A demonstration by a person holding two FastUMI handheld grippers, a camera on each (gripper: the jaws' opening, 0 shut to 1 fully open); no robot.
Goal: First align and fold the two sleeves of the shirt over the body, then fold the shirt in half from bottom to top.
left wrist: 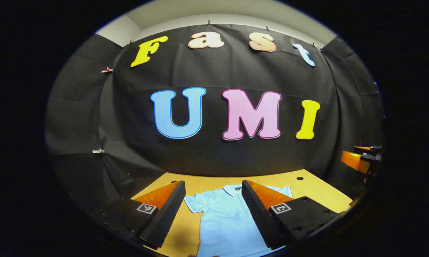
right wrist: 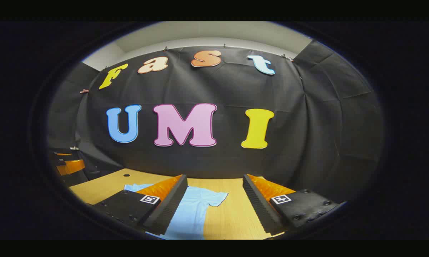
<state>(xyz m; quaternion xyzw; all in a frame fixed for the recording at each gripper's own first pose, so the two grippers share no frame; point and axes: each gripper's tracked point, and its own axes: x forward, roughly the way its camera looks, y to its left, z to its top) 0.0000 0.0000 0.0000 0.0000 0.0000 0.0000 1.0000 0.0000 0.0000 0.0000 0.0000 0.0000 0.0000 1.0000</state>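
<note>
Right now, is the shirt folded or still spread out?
Spread, as far as visible. The shirt lies flat on the table, collar showing, and each sleeve sticks out sideways rather than lying over the body. Its bottom hem is out of frame.

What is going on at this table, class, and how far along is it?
A person holds a two-finger claw in each hand above a wooden table. A light blue polo shirt lies flat on it, collar toward the back wall, sleeves spread out and not yet folded. The left claw hangs open over the shirt's body; the right claw hangs open near one sleeve. Neither touches the cloth, so folding has not begun.
</note>
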